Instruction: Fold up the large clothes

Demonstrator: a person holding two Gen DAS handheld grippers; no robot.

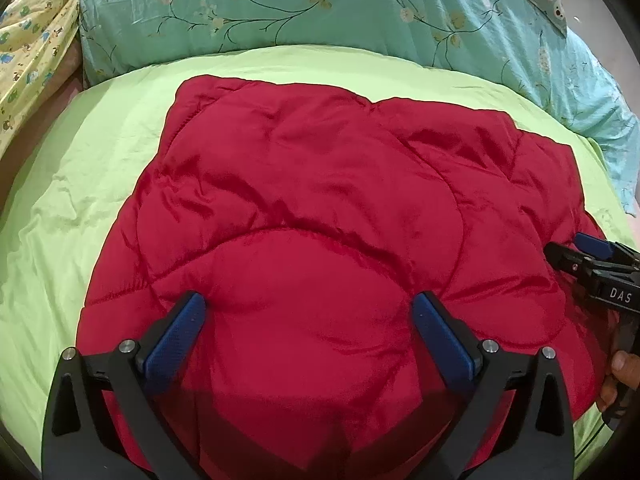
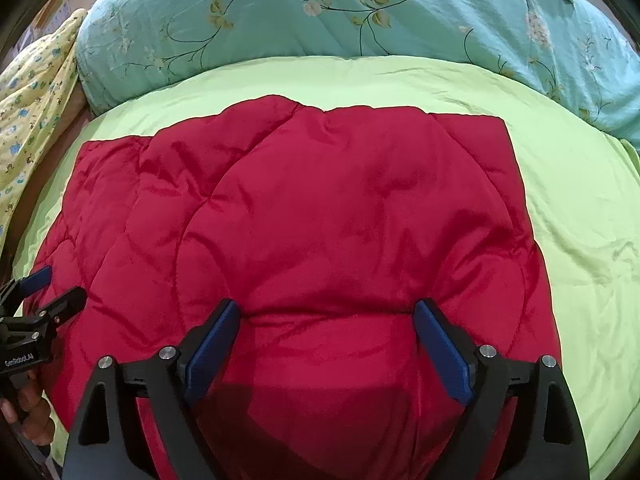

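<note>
Bed with a lime-green sheet (image 1: 100, 168) carries the red quilted jacket (image 1: 320, 200), lying flat mid-bed, folded to a rough rectangle, likely for another fold. Left tongs (image 1: 308, 308) and right tongs (image 2: 326, 316) are spread wide over its near end, pinching nothing. Far hem clear. Bare sheet on both sides; floral teal duvet (image 2: 360, 20) crowds the far edge.
</note>
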